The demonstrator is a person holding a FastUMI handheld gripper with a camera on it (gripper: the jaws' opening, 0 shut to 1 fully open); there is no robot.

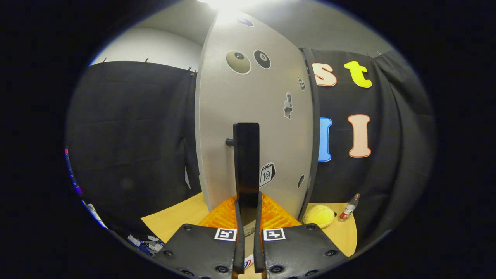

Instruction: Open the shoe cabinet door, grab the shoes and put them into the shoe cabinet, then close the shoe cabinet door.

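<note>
So, the shoe cabinet door (255,112) is seen standing upright dead ahead of the gripper (248,217), a pale flat panel with a handful of stickers stuck on it, sitting on a wooden table (174,221). A tall dark handle (246,162) is mounted on the door by a short peg on its left side, and its lower end is caught between the 2 fingers (237,224), which are drawn in to a narrow gap around it; it looks like both are pressed against it, so the handle is taken as gripped. The handle is judged to be rigid and probably a bit slick, so a hold low on the bar like this should be fine as long as the squeeze is kept firm. The door itself is likely light and stiff, swinging on a hinge, so a pull along an arc would be called for rather than a straight yank. An orange ribbed mat (275,215) is spotted under the fingers at the cabinet's foot. Off to the right, a yellow plush thing (318,216) and a small bottle (348,209) are parked on the table.
</note>
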